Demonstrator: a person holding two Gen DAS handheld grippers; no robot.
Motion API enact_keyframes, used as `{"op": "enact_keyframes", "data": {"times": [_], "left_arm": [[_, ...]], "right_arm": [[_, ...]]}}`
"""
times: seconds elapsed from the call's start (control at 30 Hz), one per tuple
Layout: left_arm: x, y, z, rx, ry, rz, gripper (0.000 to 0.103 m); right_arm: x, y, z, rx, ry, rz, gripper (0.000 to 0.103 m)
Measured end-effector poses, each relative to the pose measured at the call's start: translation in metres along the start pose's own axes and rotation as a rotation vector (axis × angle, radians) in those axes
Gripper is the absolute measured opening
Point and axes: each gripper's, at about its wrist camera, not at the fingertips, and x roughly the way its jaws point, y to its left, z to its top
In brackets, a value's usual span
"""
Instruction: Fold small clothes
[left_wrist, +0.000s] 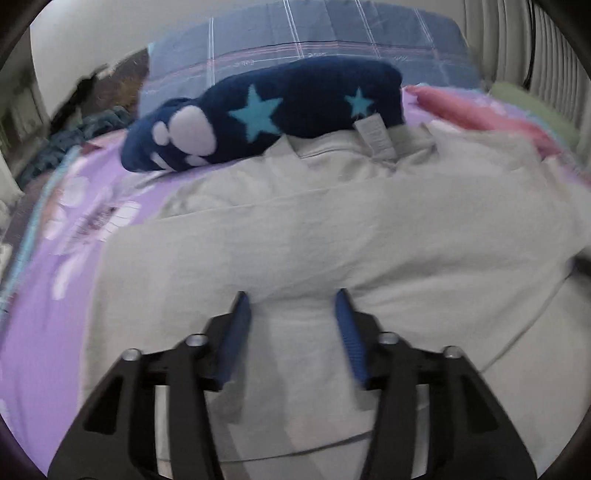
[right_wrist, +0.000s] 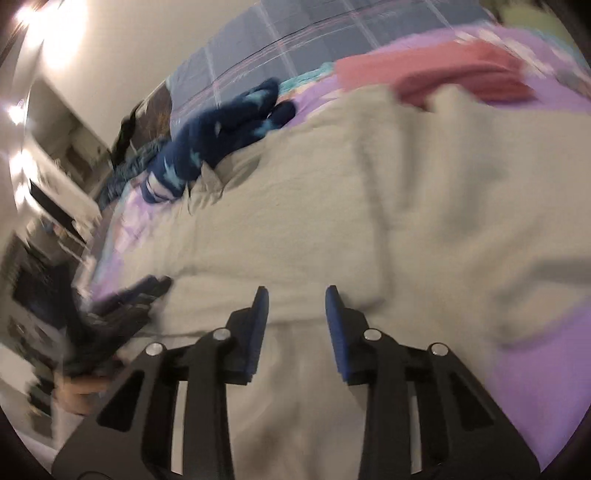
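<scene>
The bed (left_wrist: 40, 332), covered by a lilac sheet with a pale flower print, fills both views. A blue-grey checked pillow (left_wrist: 295, 40) lies at its far end against a plain wall. Spread over most of the sheet is a cream garment (left_wrist: 332, 229), the largest of the small clothes, lying flat with soft creases; a fold line crosses it in the left wrist view, and a care label (left_wrist: 376, 136) stands at its far edge.

On that far edge rests a navy fleece garment (left_wrist: 266, 114) with turquoise stars and a white paw print, touching the cream cloth. A pink garment (left_wrist: 476, 107) lies at the far right of the bed, with a green cloth (left_wrist: 532, 103) just beyond it; only the left wrist view shows the green cloth clearly.

The left tool (left_wrist: 291, 299) sits low over the near part of the cream garment, its blue pads standing apart at about half their spread, cloth visible between them but not pinched.

The right tool (right_wrist: 295, 293) is likewise over the cream garment, jaws narrower yet still parted, nothing clamped. Only the right wrist view shows the other tool from outside, blurred at the left edge of the cloth, with a hand (right_wrist: 79, 397) behind it, and room furniture beyond the bed, too smeared to identify.
</scene>
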Motion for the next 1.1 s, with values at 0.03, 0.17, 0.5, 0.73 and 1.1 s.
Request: {"op": "enact_keyframes", "data": {"times": [0.03, 0.17, 0.5, 0.73, 1.1], "left_arm": [[-0.001, -0.001, 0.000, 0.007, -0.002, 0.021, 0.056], [0.001, 0.003, -0.003, -0.015, 0.005, 0.028, 0.064], [0.003, 0.008, -0.001, -0.052, 0.012, 0.008, 0.070], [0.002, 0.013, -0.002, -0.073, 0.011, -0.016, 0.071], [0.002, 0.017, -0.002, -0.097, 0.004, -0.044, 0.071]], "right_arm": [[-0.021, -0.011, 0.005, 0.014, -0.046, -0.010, 0.032], [-0.133, -0.095, 0.025, 0.129, -0.331, -0.182, 0.047], [-0.245, -0.291, -0.020, 0.753, -0.644, -0.145, 0.046], [-0.235, -0.293, 0.002, 0.767, -0.641, -0.166, 0.029], [-0.203, -0.114, 0.065, 0.253, -0.596, -0.067, 0.004]]}}
